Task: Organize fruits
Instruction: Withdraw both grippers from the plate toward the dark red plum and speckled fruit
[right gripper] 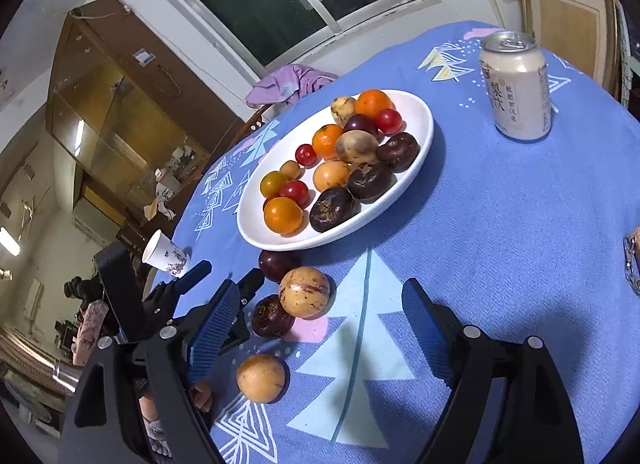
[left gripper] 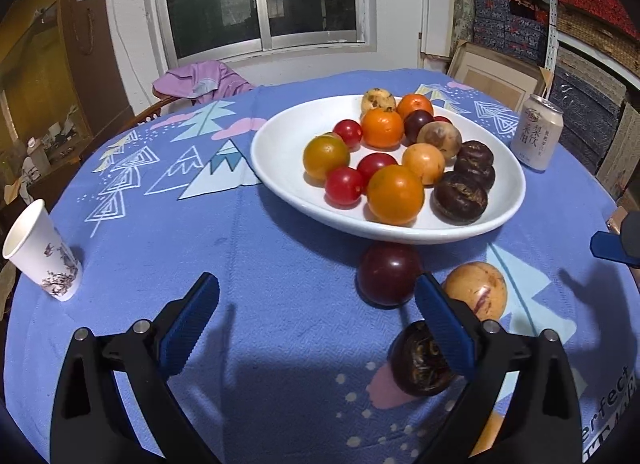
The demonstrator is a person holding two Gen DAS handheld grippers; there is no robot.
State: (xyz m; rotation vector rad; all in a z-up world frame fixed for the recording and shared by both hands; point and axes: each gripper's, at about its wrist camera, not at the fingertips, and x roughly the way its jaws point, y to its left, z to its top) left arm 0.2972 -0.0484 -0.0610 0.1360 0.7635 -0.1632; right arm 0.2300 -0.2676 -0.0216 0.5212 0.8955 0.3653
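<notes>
My left gripper (left gripper: 316, 324) and my right gripper (right gripper: 320, 324) both hang with jaws apart — nothing between them. The white plate (left gripper: 280, 168) heaped with fruit lies at twelve o'clock. On the blue cloth (left gripper: 260, 264) before it: a plum (left gripper: 388, 274), a speckled yellow fruit (left gripper: 478, 290), a dark chestnut (left gripper: 420, 360) — and a tan fruit (right gripper: 261, 378) at seven o'clock.

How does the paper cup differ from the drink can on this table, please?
The paper cup is white with a dark floral print and tapers to a wide open mouth; the drink can is a beige straight cylinder with a metal top and printed characters. In the left wrist view the cup stands at the tablecloth's left edge, the can at the far right beside the white plate. Both stand upright.
</notes>
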